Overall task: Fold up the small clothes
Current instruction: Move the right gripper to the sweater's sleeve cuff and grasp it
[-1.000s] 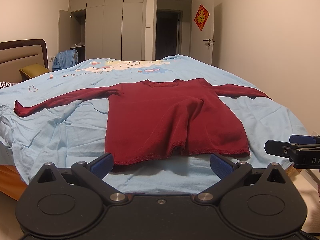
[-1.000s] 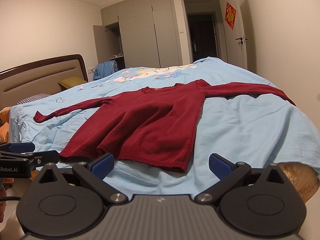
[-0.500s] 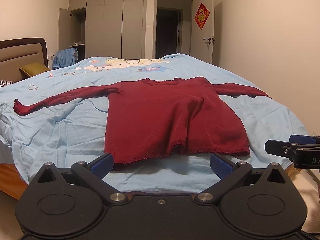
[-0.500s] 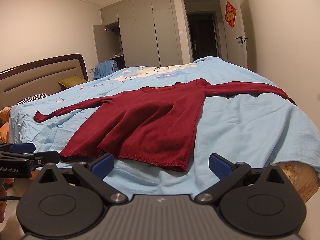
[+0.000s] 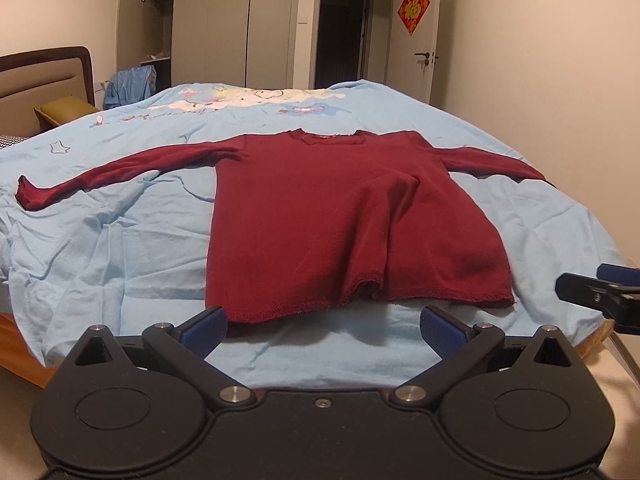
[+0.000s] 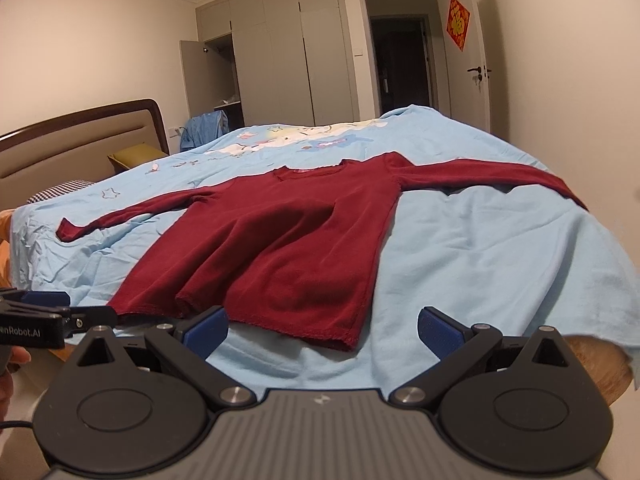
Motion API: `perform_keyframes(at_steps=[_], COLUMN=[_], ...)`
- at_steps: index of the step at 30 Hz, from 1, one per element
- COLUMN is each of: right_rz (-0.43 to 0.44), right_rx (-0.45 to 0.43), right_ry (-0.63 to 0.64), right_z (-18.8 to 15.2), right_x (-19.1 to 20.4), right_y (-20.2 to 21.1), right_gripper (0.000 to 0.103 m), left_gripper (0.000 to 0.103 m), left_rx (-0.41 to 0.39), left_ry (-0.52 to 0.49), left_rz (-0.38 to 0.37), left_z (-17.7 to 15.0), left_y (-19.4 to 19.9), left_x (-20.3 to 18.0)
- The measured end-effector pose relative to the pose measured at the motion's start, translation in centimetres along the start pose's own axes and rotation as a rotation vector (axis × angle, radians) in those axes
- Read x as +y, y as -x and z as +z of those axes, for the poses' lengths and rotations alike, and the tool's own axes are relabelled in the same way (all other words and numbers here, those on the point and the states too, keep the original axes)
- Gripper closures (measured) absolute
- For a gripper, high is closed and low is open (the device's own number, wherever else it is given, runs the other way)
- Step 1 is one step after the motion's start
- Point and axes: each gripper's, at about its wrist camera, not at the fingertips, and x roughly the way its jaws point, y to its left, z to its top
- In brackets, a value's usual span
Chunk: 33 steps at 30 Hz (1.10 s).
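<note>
A dark red long-sleeved top (image 5: 336, 216) (image 6: 280, 248) lies flat on the light blue bedsheet (image 5: 120, 240) (image 6: 480, 248), neck away from me, both sleeves spread out sideways. Its hem is nearest me, slightly rucked in the middle. My left gripper (image 5: 322, 326) hovers open just short of the hem, nothing between its blue pads. My right gripper (image 6: 322, 326) is open too, just short of the hem's right corner. Each gripper shows at the edge of the other's view: the right one (image 5: 600, 294), the left one (image 6: 52, 314).
The bed's near edge runs under both grippers, with a wooden frame (image 5: 20, 356) below. A headboard (image 6: 80, 148) and pillows stand at the left. Wardrobes (image 5: 224, 24), an open doorway (image 5: 344, 36) and a door lie beyond the bed. The wall (image 5: 560, 80) is close on the right.
Both grippers have crept a little closer to the hem, and the left view has tipped slightly upward. The top has not moved and both grippers stay open.
</note>
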Motion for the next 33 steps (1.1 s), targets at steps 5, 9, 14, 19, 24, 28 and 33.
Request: perform_keyframes(at_steps=[5,9,14,19,24,28,33], right_rz=[-0.019,-0.038,-0.066,-0.108,-0.157,-0.211,-0.26], right_rx=[0.017,0.027,0.038,0.063,0.072,0.081,0.071], right_ry=[0.001,-0.004,-0.032,-0.063,-0.106,-0.153,-0.173], right_z=[0.9,1.8,3.0,4.2,5.1,5.5,6.0], right_x=[-1.2,-2.3,-4.3,-6.9,-9.5,-11.5,-13.8], right_y=[-1.5,-3.4,-5.9,-9.0,-11.7,-13.5,-15.1], right_gripper=[0.0,0.0,0.0,0.0,0.0,0.0,0.0], left_gripper=[0.001,0.001,0.001,0.001,0.001,0.001,0.001], left_rx=[0.035,0.042,0.04,0.01,-0.012,-0.004,0.002], left_ry=[-0.025,-0.06,-0.066,-0.091,-0.124,-0.152,-0.168], left_rz=[0.018,0.048,0.071,0.097,0.079,0.046,-0.002], left_z=[2.4,4.4,7.4,11.0,13.9,15.3,16.6], left_y=[-2.4,-4.4,-7.5,-11.4,-15.3,-18.7,-23.9], left_x=[0.0,-0.2,-0.2,-1.1,-2.8,-4.4,-6.3])
